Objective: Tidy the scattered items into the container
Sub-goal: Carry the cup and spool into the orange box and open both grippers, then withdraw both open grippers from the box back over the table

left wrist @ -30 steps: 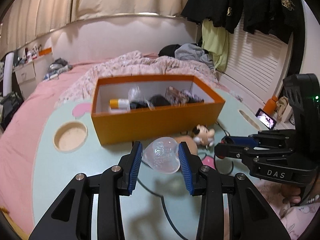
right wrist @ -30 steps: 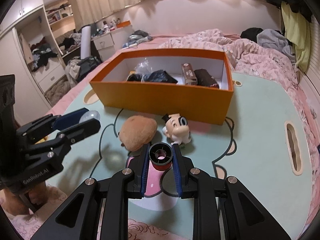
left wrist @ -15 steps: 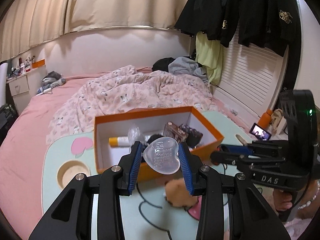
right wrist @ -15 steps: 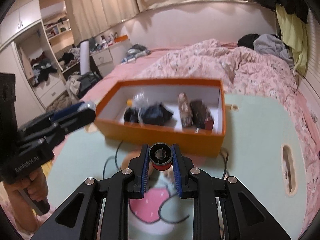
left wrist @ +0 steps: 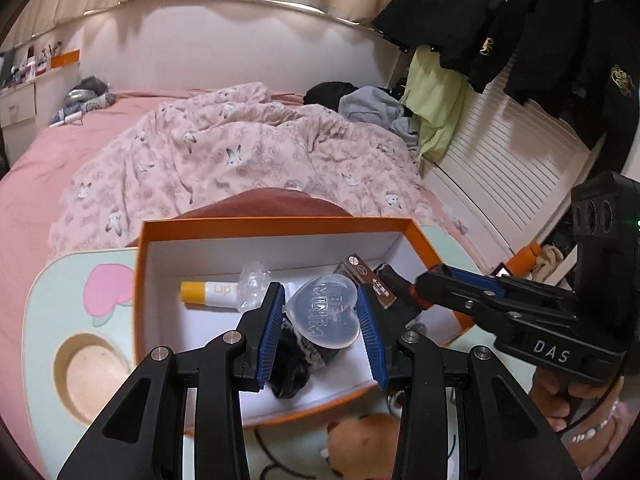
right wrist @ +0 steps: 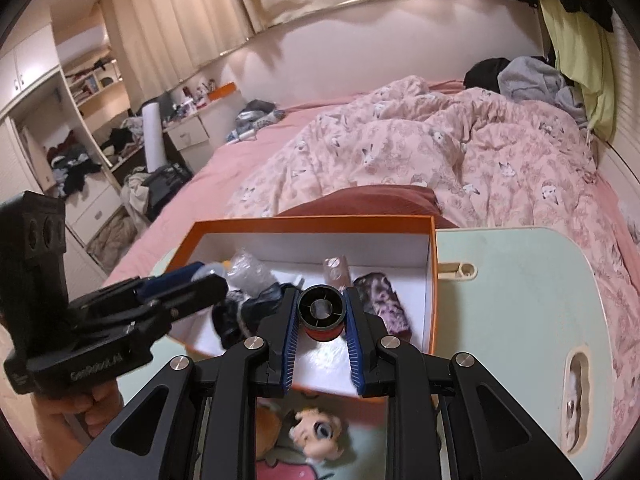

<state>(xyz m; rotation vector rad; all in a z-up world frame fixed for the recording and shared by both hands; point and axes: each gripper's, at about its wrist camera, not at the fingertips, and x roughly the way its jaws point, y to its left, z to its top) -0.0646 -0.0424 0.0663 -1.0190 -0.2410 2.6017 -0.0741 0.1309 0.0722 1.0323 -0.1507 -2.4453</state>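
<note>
An orange box (left wrist: 276,225) with a white inside stands on a pale green lap table (left wrist: 48,312). My left gripper (left wrist: 322,316) is shut on a clear heart-shaped case (left wrist: 326,314) and hangs over the box's near half. My right gripper (right wrist: 321,313) is shut on a black and red spool (right wrist: 322,313), held above the same box (right wrist: 312,224). Inside lie a lip balm tube (left wrist: 208,294), crinkled plastic (left wrist: 252,284), dark cloth (left wrist: 290,372) and patterned bars (right wrist: 382,306). A brown plush (left wrist: 360,440) and a small doll head (right wrist: 316,434) lie on the table in front of the box.
The table (right wrist: 520,292) rests on a bed with a pink floral duvet (right wrist: 440,152). A round cup recess (left wrist: 90,372) sits left of the box, a slot (right wrist: 576,396) at the right. A black cable (left wrist: 268,468) trails near the plush. Clothes hang on the right wall.
Both grippers have travelled forward from the near table area to above the box, still gripping the heart case and the spool. The plush and doll now lie beneath and behind the fingers.
</note>
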